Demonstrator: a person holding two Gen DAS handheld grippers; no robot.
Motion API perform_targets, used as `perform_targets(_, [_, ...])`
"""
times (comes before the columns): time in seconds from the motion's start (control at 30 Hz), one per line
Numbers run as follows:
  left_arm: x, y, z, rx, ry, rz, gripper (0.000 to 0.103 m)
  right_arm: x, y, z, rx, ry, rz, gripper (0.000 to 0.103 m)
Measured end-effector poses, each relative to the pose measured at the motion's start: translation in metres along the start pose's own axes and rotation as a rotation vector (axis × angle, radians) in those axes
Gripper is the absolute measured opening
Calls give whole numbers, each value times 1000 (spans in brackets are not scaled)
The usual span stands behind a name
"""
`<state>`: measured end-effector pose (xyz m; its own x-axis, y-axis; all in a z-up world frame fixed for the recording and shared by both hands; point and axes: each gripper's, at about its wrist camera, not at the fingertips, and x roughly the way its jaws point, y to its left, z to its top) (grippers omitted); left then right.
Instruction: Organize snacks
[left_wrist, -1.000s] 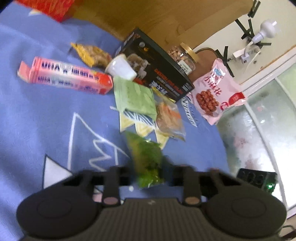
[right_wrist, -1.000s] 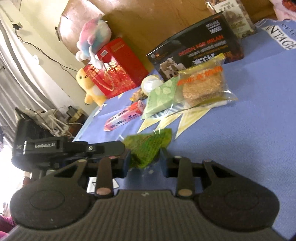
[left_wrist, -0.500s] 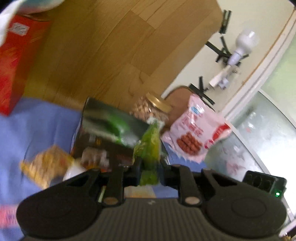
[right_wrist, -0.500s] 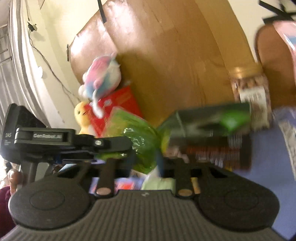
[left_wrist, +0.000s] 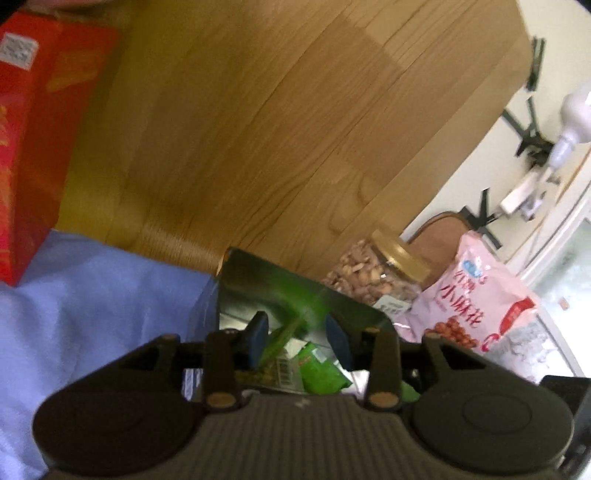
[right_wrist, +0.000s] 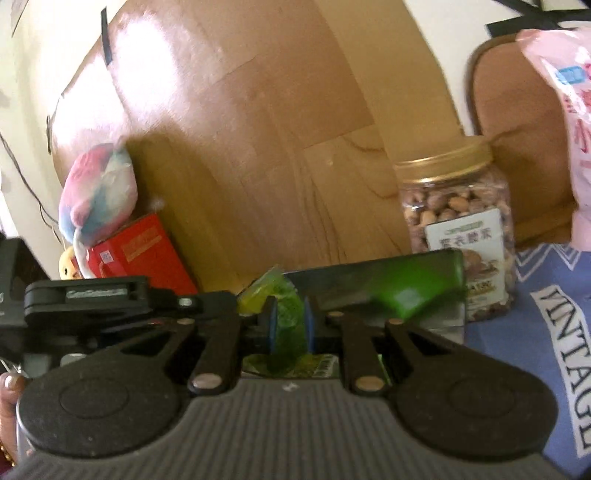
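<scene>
Left wrist view: my left gripper (left_wrist: 297, 334) has its jaws spread, with clear gaps on both sides of the green snack packet (left_wrist: 320, 371), which hangs between and below the blue pads (left_wrist: 257, 336) without being pinched by them. The packet sits over the dark box (left_wrist: 295, 295), whose upper edge shows a green smear that is too blurred to read. Behind the box stand the nut jar (left_wrist: 376, 269) and the pink snack bag (left_wrist: 476, 299), with the red box (left_wrist: 33, 140) far left on the blue cloth (left_wrist: 92, 295). The risk here: with this side released, the packet has one support only, so a quick swing could let it twist or slip out short of the box.

Right wrist view: my right gripper (right_wrist: 290, 326) is pressed onto the green packet, its blue pads (right_wrist: 272, 325) close together with the crumpled film bulging above and below them. The left gripper's black body (right_wrist: 103, 299) lies just beside, to the left. The dark box (right_wrist: 388, 288) is directly ahead, the nut jar (right_wrist: 458, 221) behind it, and a plush toy (right_wrist: 98, 195) rests on the red box (right_wrist: 140, 254). The pinch is on thin film, which I judge slippery; a snag on the box rim could pull it free. The gripper points forward, roughly level, toward the box top.
</scene>
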<state>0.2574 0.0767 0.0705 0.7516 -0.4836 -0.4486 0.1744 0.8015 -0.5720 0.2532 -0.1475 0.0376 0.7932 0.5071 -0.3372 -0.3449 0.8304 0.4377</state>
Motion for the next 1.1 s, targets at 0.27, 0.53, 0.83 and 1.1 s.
perform_targets(0.27, [-88, 37, -32, -26, -47, 63, 42, -16, 33, -33, -49, 144, 166, 41])
perform_targets(0.53, [-137, 77, -89, -179, -6, 75, 43, 39, 90, -83, -387, 350, 59, 45])
perform_targets(0.83, [-165, 77, -123, -209, 27, -21, 50, -39, 117, -114, -435, 323, 124, 34])
perform_targets(1.1, [-165, 44, -149, -96, 94, -82, 55, -108, 143, -170, -654, 329, 205, 36])
